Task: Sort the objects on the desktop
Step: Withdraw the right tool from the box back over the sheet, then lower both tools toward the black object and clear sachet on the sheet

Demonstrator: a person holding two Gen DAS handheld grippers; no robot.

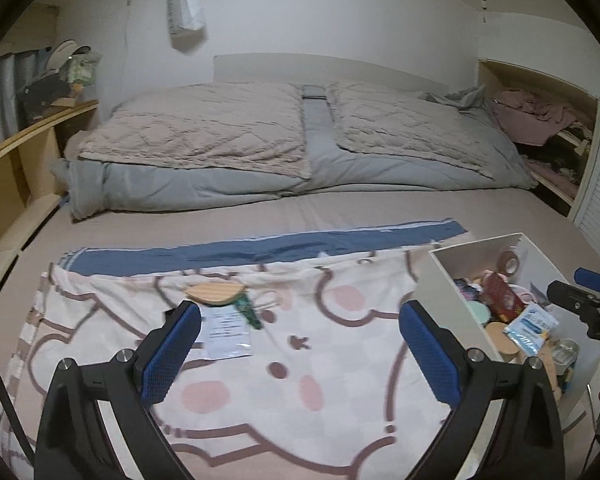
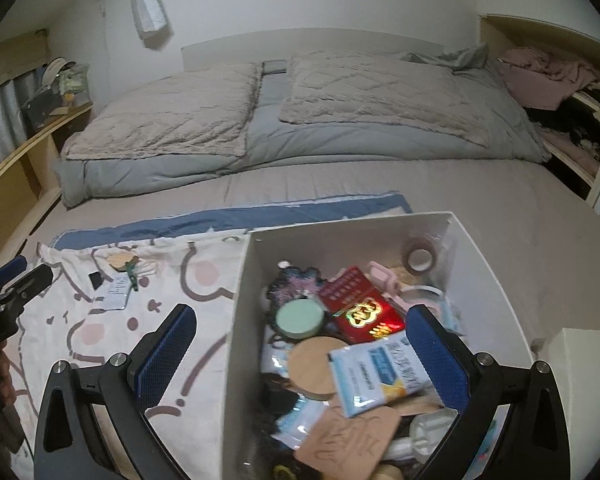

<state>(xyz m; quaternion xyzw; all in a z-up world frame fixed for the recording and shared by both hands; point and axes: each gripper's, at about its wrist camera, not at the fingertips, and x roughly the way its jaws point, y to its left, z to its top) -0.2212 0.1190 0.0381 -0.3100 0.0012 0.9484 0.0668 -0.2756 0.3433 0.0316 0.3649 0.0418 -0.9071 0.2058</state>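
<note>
A white box (image 2: 240,300) full of small items stands on a cartoon-print cloth (image 1: 300,360) on the bed. In it lie a blue-white packet (image 2: 376,372), a red packet (image 2: 360,308), a green round tin (image 2: 300,318), a round wooden coaster (image 2: 314,364) and a tape roll (image 2: 418,258). On the cloth lie a white card (image 1: 226,330), a wooden piece (image 1: 216,294) and a green clip (image 1: 250,312). My left gripper (image 1: 300,352) is open and empty above the cloth. My right gripper (image 2: 300,356) is open above the box, over the blue-white packet.
The white box also shows at the right of the left wrist view (image 1: 452,288). Folded grey quilts (image 1: 260,140) lie at the bed's head. A wooden shelf (image 1: 28,136) runs along the left; an alcove with clothes (image 1: 540,120) is at the right. A white carton (image 2: 588,380) is at the right.
</note>
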